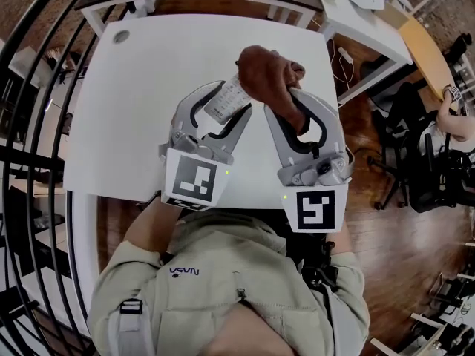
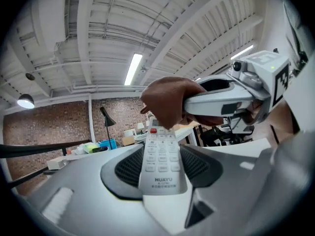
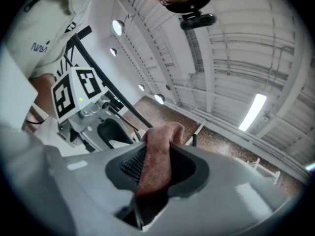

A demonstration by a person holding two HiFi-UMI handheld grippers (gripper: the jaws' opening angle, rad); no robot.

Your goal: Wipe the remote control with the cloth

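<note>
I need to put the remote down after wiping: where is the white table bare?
The table is bare across its left half, from the grommet at the far left corner to the near edge. It is crowded centre-right, where the cloth sits over the remote.

"HUAYU" printed low on the remote control (image 2: 159, 157), "NASA" lettering on the chest of the person's shirt (image 1: 223, 277)

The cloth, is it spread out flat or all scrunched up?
Scrunched up. The cloth is a lumpy wad pinched in the right gripper, covering the remote control's far end.
</note>
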